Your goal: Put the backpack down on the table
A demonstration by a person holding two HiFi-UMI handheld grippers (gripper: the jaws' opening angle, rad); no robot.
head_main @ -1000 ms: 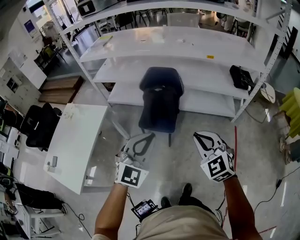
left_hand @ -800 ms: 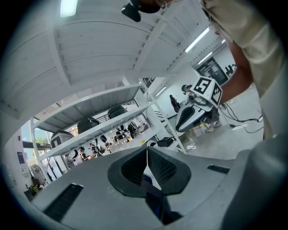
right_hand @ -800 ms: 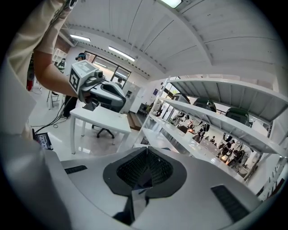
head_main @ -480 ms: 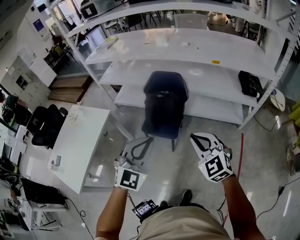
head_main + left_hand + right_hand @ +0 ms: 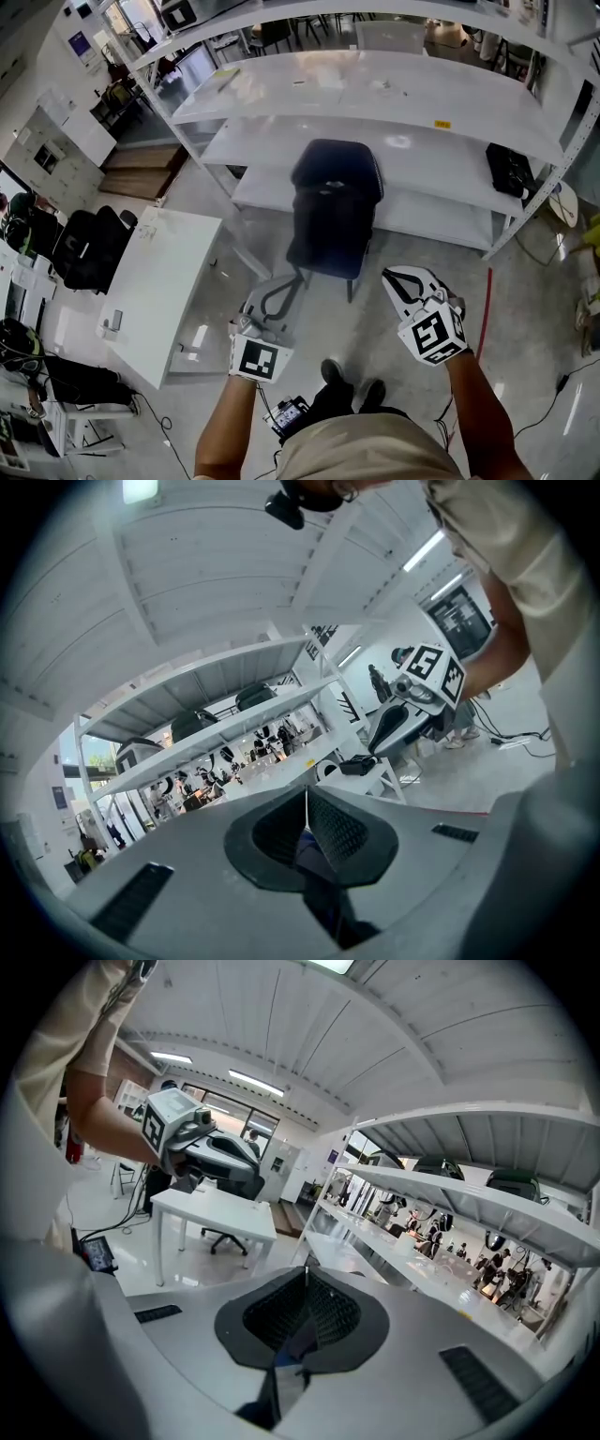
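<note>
1. The backpack (image 5: 330, 211) is not down yet. It hangs in the air over the floor (image 5: 511, 309), in front of the shelving (image 5: 375, 98) and ahead of both hands.
2. The left hand-held gripper (image 5: 292, 279) has its jaws pressed together on a dark strap (image 5: 312, 853) of the backpack; its own view shows the blue webbing pinched at the seam.
3. The right hand-held gripper (image 5: 398, 279) is likewise clamped on a strap, which shows as a dark strip running down from its closed jaws.
4. The white tabletop (image 5: 155, 281) stands well apart from the backpack, off to the person's left. A small flat item lies near its near edge; what it is I cannot tell.
5. Done so far, as I judge it: the backpack is gripped and carried on both sides. Left to do: bring it across to the tabletop, lower it until it rests there, and open both jaws.
6. In the head view the backpack's long axis runs away from the person. Its rounded end points toward the shelving, its squarer end toward the grippers, and a loose strap end trails below.
7. Whether it hangs fully upright or tilts forward cannot be told from this steep view.
</note>
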